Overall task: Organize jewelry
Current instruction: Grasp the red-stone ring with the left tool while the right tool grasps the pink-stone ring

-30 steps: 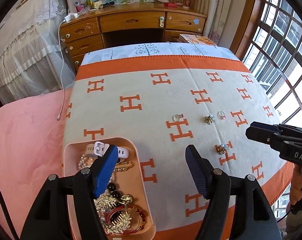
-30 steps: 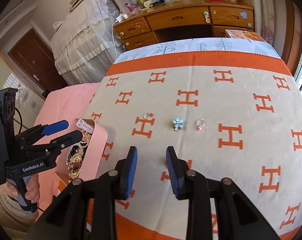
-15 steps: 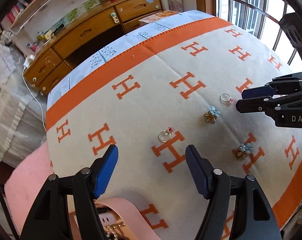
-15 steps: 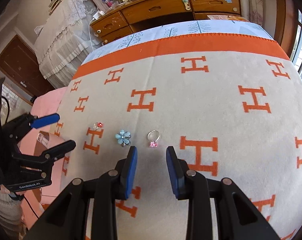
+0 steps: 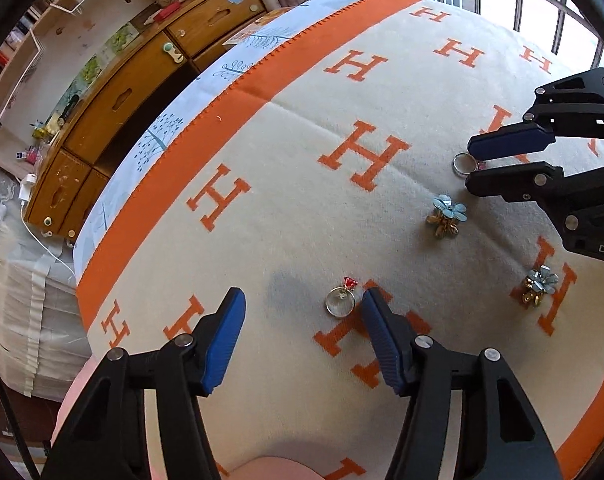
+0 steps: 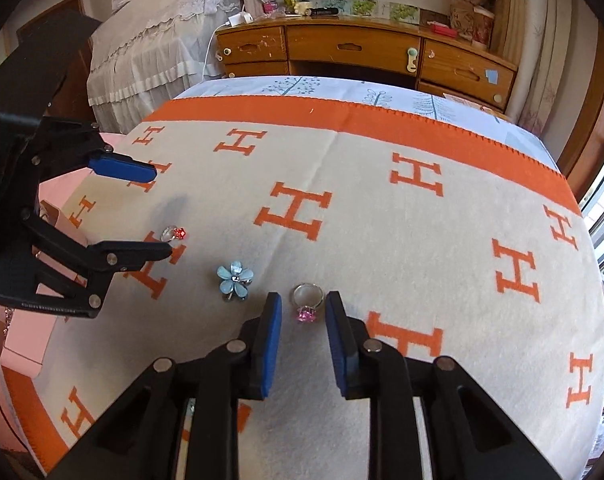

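**Both grippers down at rings on the H-pattern blanket**

Left gripper (image 5: 302, 334) has its jaws wide apart, low over the cream wool blanket with orange H letters and an orange border (image 5: 302, 208). The silver ring with a red stone (image 5: 341, 299) lies flat on the blanket between its fingertips, close to the inner face of the right-hand blue pad (image 5: 381, 340), well off the other pad; contact cannot be told. No grip on it.

Right gripper (image 6: 302, 322) has its jaws partly apart, straddling the silver ring with a pink stone (image 6: 307, 303). Ring sits on the blanket between the two blue pads, with a small gap visible each side, stone toward the gripper, band away from it.

Just left of the right gripper's left finger: light-blue flower-shaped clip (image 6: 234, 278). In the left wrist view a second flower clip, pale blue on gold (image 5: 538, 285), lies to the right of the left gripper, under the right gripper's body. A pink tray edge (image 6: 26, 344) shows far left, behind the left gripper.
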### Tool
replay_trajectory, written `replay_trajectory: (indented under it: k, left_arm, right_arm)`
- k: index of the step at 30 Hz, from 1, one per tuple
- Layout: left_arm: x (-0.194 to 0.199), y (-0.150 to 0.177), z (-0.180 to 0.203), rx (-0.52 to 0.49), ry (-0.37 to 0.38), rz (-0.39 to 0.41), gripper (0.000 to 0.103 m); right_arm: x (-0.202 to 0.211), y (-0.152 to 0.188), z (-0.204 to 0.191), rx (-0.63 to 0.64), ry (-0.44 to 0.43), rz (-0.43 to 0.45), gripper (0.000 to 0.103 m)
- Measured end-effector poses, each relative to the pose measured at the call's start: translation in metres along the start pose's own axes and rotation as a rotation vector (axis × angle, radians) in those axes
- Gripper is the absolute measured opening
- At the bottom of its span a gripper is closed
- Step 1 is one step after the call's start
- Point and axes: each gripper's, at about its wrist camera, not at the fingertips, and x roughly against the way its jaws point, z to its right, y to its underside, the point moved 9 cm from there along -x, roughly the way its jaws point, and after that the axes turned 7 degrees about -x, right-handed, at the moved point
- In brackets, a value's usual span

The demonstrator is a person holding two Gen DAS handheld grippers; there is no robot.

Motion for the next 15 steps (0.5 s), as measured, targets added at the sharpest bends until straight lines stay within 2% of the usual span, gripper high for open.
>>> replay_trajectory:
  k: [5,7,9,10,12,15]
  left_arm:
    - [-0.003,-0.006,-0.001,-0.032,0.022,0.014,0.054]
    - [-0.003,-0.007,0.002,-0.048,0.045,0.02,0.047]
    - [-0.003,-0.008,0.006,-0.061,0.078,0.025,0.033]
    - [-0.003,-0.008,0.008,-0.066,0.091,0.026,0.03]
    - [-0.002,-0.008,0.012,-0.068,0.132,0.026,0.013]
    - [-0.002,-0.009,0.017,-0.06,0.156,0.023,0.006]
  right_arm:
    - [0.0,-0.001,-0.001,0.02,0.017,0.02,0.015]
    - [0.0,-0.001,-0.001,0.02,0.016,0.023,0.015]
    - [0.0,-0.001,-0.001,0.016,0.015,0.026,0.015]
    - [0.0,-0.001,-0.001,0.014,0.014,0.027,0.015]
    - [0.0,-0.002,-0.001,0.008,0.011,0.028,0.015]
    - [0.0,-0.002,-0.001,-0.003,0.003,0.026,0.015]
